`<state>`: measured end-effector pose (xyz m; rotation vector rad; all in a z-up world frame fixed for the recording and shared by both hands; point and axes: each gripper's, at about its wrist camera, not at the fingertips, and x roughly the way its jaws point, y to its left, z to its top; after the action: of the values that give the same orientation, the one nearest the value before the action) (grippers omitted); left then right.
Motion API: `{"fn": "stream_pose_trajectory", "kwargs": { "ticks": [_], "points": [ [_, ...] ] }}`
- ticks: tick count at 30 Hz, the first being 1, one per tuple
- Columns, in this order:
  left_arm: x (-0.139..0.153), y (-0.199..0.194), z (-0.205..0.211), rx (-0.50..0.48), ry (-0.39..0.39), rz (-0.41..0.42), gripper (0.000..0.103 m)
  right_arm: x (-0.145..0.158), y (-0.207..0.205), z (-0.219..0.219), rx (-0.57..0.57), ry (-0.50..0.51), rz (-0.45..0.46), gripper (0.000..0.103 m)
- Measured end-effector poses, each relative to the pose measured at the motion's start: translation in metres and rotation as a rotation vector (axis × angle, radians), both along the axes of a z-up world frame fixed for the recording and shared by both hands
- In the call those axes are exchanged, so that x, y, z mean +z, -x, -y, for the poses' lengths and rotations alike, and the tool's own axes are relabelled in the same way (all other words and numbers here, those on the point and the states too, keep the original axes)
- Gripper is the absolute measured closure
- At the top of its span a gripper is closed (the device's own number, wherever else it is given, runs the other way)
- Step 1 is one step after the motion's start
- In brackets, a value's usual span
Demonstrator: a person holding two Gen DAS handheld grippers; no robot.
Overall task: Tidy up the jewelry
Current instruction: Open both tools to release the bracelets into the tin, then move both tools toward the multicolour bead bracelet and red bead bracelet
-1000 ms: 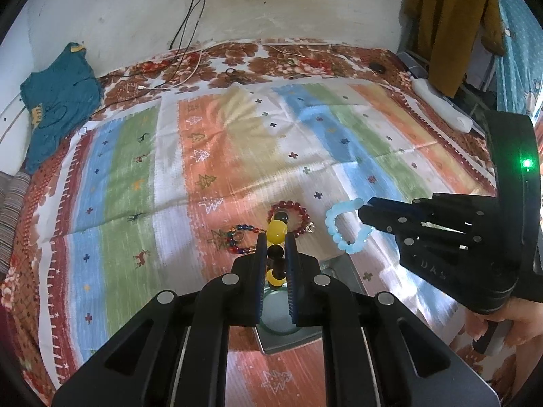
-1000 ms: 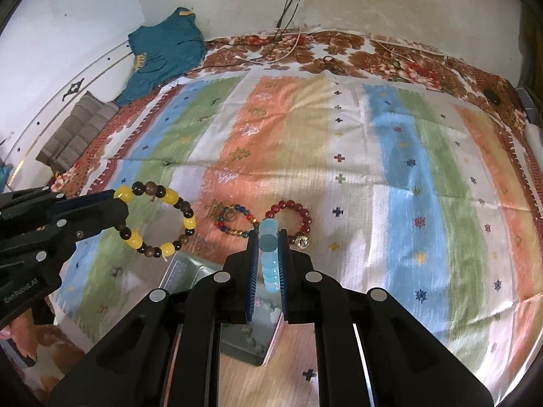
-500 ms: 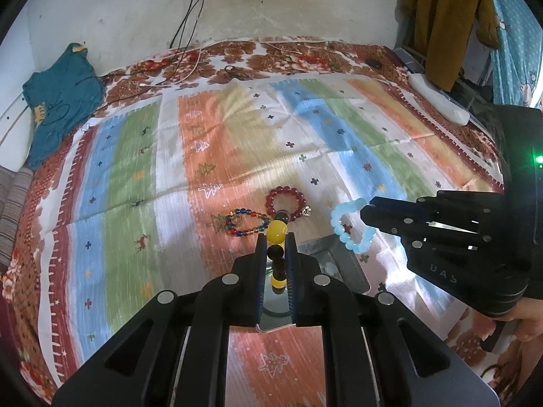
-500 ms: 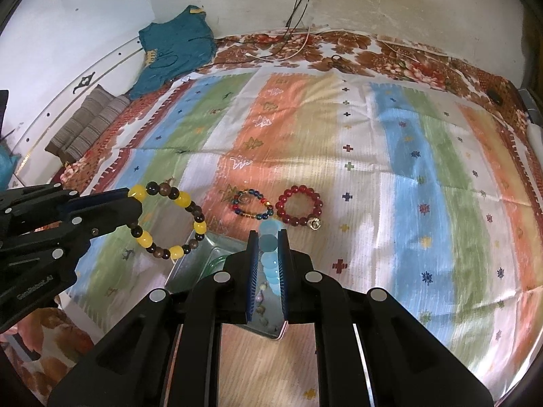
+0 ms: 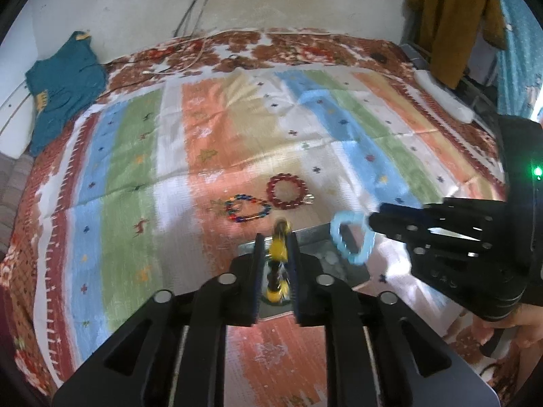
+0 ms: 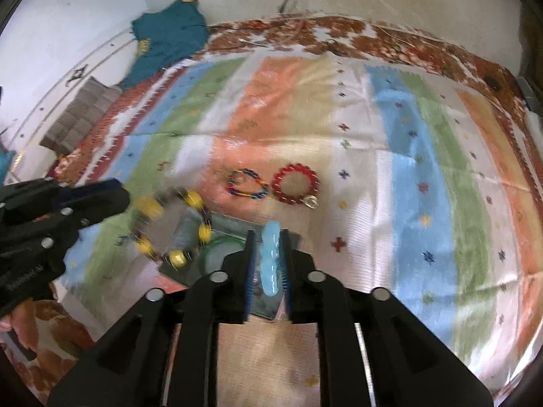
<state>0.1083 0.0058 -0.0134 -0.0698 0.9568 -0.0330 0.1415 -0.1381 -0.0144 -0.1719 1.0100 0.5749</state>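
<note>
My left gripper [image 5: 276, 237] is shut on a yellow-and-brown bead bracelet [image 5: 277, 249], which also shows hanging in the right wrist view [image 6: 173, 227]. My right gripper [image 6: 268, 237] is shut on a light blue bracelet [image 6: 270, 263], which also shows in the left wrist view [image 5: 353, 237]. Both hang just above a metal tray [image 6: 224, 229] holding a green ring [image 6: 220, 249]; the tray also shows in the left wrist view [image 5: 317, 237]. A red bead bracelet [image 5: 287, 191] and a multicoloured bracelet [image 5: 248, 207] lie on the striped cloth beyond the tray.
A striped cloth [image 5: 237, 129] covers the bed. A teal garment [image 5: 61, 84] lies at the far left. Cables [image 5: 190, 64] run along the far edge. A brown garment [image 5: 451, 20] hangs at the far right.
Both grippers have moved back and lower toward the tray, each still holding its bracelet. The bracelets swing and blur.
</note>
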Motion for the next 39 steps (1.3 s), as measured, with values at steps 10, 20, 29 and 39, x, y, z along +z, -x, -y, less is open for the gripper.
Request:
{"fn": "stream_pose_trajectory", "kwargs": {
  "ticks": [10,20,29,39],
  "points": [
    [-0.005,-0.003,-0.016,0.060,-0.030,-0.016,0.076,-0.007,-0.009,0.008,-0.032,0.041,-0.007,0.068],
    [-0.010,-0.007,-0.020,0.069,-0.027,-0.028,0.060,-0.009,-0.013,0.009,-0.039,0.050,0.004,0.061],
    [-0.019,-0.017,-0.030,0.113,-0.025,-0.055,0.048,-0.011,-0.021,0.005,-0.048,0.064,0.007,0.047],
    [-0.027,-0.037,-0.036,0.138,-0.008,-0.084,0.040,-0.012,-0.035,0.004,-0.066,0.064,-0.001,0.037]
  ]
}}
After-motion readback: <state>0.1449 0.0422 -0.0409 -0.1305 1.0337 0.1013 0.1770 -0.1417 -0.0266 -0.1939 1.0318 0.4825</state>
